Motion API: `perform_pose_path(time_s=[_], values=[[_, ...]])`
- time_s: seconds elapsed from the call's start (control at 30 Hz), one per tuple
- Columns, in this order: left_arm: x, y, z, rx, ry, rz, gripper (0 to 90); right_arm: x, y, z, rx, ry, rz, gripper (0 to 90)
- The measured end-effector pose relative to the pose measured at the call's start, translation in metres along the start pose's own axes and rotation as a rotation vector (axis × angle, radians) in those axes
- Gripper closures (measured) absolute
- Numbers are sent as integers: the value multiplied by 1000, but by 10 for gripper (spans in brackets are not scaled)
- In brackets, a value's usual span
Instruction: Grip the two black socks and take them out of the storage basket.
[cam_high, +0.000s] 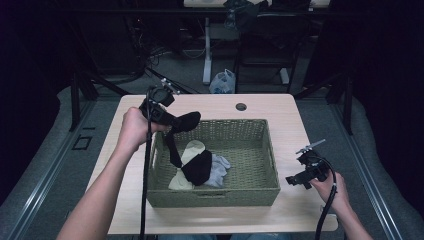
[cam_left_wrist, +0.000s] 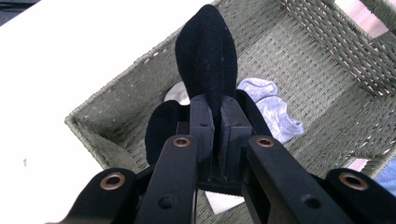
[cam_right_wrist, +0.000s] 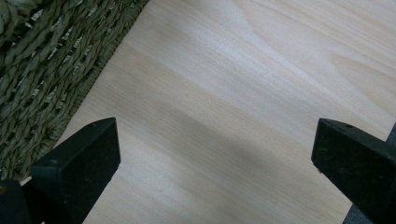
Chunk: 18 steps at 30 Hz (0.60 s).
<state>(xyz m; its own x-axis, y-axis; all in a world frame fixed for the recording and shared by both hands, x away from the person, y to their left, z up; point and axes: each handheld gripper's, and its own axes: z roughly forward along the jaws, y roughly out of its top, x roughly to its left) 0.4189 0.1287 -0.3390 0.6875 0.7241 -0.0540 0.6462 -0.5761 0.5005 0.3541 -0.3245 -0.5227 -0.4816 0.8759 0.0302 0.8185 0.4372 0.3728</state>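
- The worktop (cam_high: 280, 107) is pale wood and carries everything, with the person's forearms coming in from its near edge
- The woven basket (cam_high: 250, 192) sits in the middle of it, olive green, open-topped, its walls stiff enough to stand on their own
- The black sock (cam_high: 186, 121) is the thing in hand: one end is pinched above the basket's left rear corner, and the rest hangs down as a thin strip to a bunched dark mass lying among the other socks on the basket floor. It looks light, soft and limp, so it will droop and swing from wherever it is gripped; a hold near one end lets the length hang free, while a hold at mid-length would fold it double. It may also drag its neighbours along
- A cream sock (cam_high: 192, 150) and a pale grey sock (cam_high: 218, 167) lie beside that mass, touching it
- The left gripper (cam_high: 170, 118) has its jaws clamped tight on the black fabric, which pokes out beyond them
- The right gripper (cam_high: 295, 181) rests low over bare worktop just right of the basket, jaws spread wide with nothing between
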Motion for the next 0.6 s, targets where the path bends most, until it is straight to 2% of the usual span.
perform_pose_path(time_s=[0.47, 0.6], values=[[7, 16, -27, -30, 28, -8, 862, 0, 0, 0, 1, -12, -5, 8], [10, 21, -36, -37, 44, -12, 862, 0, 0, 0, 4, 4, 3, 8]])
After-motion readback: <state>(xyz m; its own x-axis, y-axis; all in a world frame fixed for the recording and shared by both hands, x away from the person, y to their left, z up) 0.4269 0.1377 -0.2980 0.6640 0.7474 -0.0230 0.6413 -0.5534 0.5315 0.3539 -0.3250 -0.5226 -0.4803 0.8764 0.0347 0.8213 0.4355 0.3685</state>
